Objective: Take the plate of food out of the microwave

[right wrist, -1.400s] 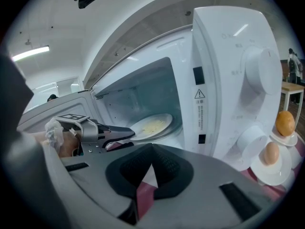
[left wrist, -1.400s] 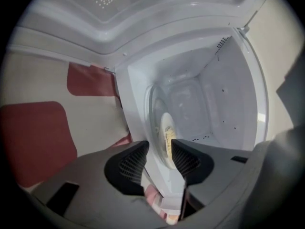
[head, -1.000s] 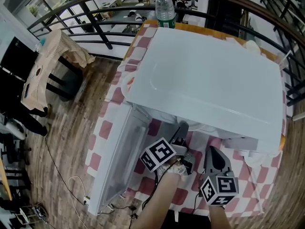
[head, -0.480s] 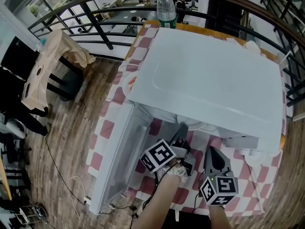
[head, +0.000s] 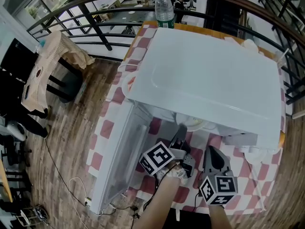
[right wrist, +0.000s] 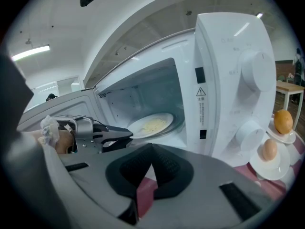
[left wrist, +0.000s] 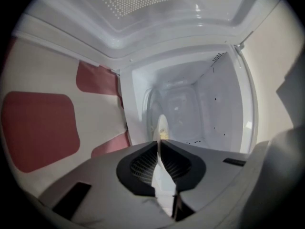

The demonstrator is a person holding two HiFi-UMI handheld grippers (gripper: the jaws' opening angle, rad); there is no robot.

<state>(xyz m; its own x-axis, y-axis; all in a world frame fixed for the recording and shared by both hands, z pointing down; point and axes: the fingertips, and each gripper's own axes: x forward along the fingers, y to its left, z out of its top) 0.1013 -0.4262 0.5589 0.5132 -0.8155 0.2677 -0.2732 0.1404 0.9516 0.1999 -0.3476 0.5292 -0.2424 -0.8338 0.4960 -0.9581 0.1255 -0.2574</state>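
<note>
The white microwave [head: 205, 80] stands on the checked tablecloth with its door [head: 119, 156] swung open to the left. Inside lies a white plate [right wrist: 151, 124] of pale yellow food; its rim peeks out at the cavity mouth [head: 198, 124]. My left gripper [head: 181, 131] reaches into the opening, and its jaws are closing on the plate's near rim [left wrist: 162, 125], which shows edge-on between the pads [left wrist: 159, 144]. In the right gripper view the left gripper's [right wrist: 127, 134] tips sit at that rim. My right gripper [head: 213, 152] hangs back in front of the microwave, its jaws [right wrist: 151, 165] together and holding nothing.
A water bottle [head: 165, 6] stands behind the microwave. Right of the control panel are saucers with an orange [right wrist: 283, 120] and an egg [right wrist: 269, 150]. A chair draped in cloth [head: 47, 70] stands on the wooden floor at the left, by a black railing.
The left gripper has edged a little toward the cavity and the plate's rim shows slightly more under the microwave's front edge. The right gripper has stayed put.
</note>
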